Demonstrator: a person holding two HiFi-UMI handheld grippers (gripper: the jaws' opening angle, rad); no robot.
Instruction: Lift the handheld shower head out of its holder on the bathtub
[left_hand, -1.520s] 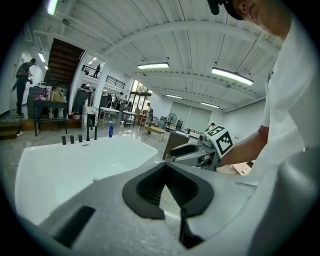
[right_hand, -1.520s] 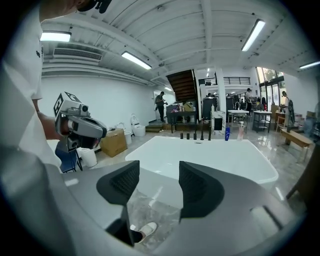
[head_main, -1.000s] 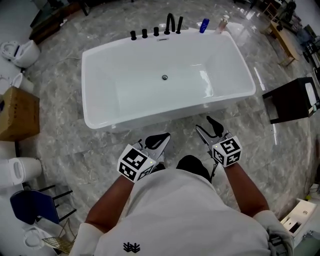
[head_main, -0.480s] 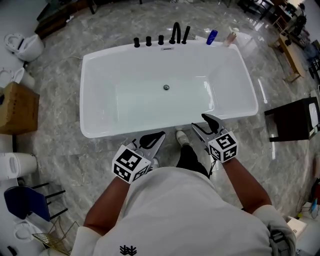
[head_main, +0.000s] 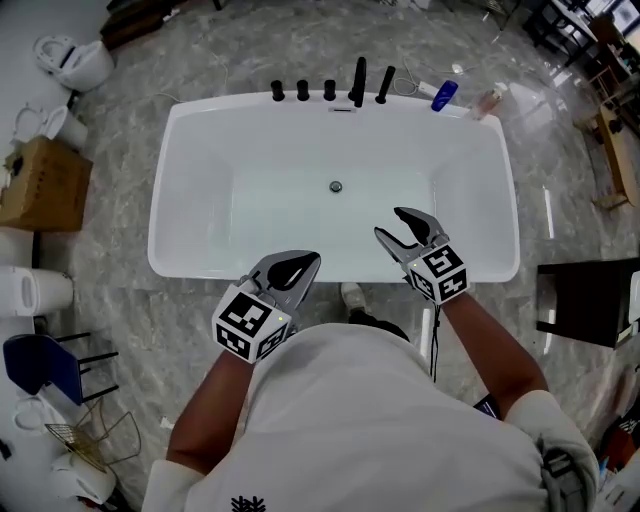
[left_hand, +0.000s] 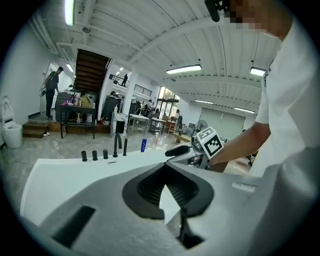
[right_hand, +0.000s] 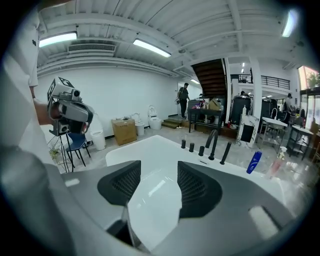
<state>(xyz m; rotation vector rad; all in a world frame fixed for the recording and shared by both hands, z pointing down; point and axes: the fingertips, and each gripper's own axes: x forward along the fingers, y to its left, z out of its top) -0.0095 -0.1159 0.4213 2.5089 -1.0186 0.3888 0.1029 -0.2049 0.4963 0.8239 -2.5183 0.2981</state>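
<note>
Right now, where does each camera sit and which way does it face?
Head view: on the person's head, steeply down onto the white rectangular bathtub; white shirt, forearms, left tool, right tool show.
Left gripper view: on the left tool, facing across the tub; right tool and forearm show.
Right gripper view: on the right tool, facing the row of black fittings; left tool shows.
Shared: all see tub and fittings.

Black shower head (head_main: 383, 85) stands upright on far rim of white bathtub (head_main: 230, 104).

Glossy grey marble floor (head_main: 130, 300). Cardboard box (head_main: 45, 185) and blue chair (head_main: 35, 362) at left, dark stool (head_main: 590, 300) at right. Ceiling strip lights (right_hand: 151, 48); dark staircase (right_hand: 210, 70) behind.
</note>
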